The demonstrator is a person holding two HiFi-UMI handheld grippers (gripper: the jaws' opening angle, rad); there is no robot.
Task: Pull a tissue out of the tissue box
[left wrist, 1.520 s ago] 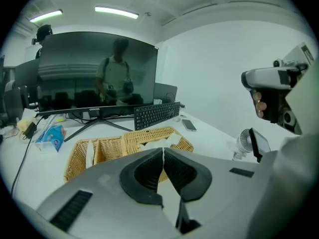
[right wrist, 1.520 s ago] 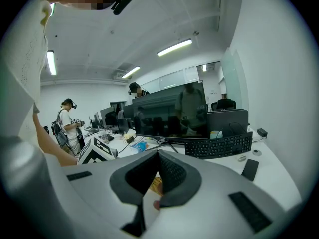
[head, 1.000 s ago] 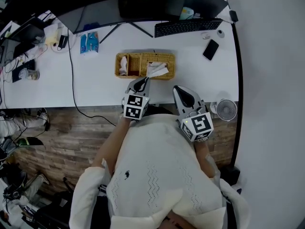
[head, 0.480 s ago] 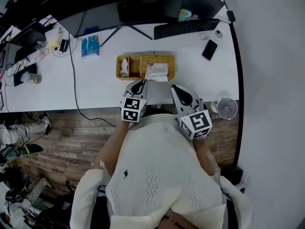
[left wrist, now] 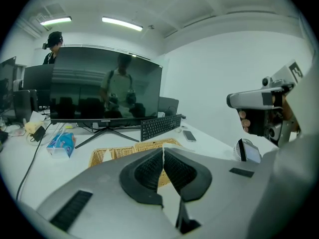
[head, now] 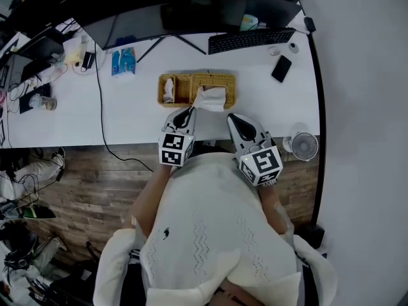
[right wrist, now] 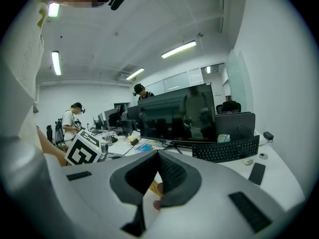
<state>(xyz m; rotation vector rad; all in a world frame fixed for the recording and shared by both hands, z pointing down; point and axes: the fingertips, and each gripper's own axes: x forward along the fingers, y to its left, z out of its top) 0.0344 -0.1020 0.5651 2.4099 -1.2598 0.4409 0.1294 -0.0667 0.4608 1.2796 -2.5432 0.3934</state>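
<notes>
A wicker tissue box [head: 220, 80] stands mid-desk with a white tissue [head: 211, 97] sticking out of its front right part. My left gripper [head: 189, 109] is at the tissue's near left corner, jaws shut; a thin white edge of tissue shows between the pads [left wrist: 149, 171] in the left gripper view, with the wicker box [left wrist: 119, 152] just beyond. My right gripper [head: 233, 117] hovers over the desk's front edge, right of the tissue and apart from it. In the right gripper view its jaws [right wrist: 158, 153] are shut with nothing held.
A monitor [head: 191, 11], keyboard [head: 252, 38] and phone [head: 281, 67] lie behind and to the right of the box. A small fan [head: 304, 145] stands at the desk's front right. A blue packet [head: 123, 61] and a black cable [head: 101, 107] are on the left.
The left gripper has drawn back slightly toward me and to the left. The tissue has gone from a spread, pointed shape to a more bunched one. The right gripper has hardly moved.
</notes>
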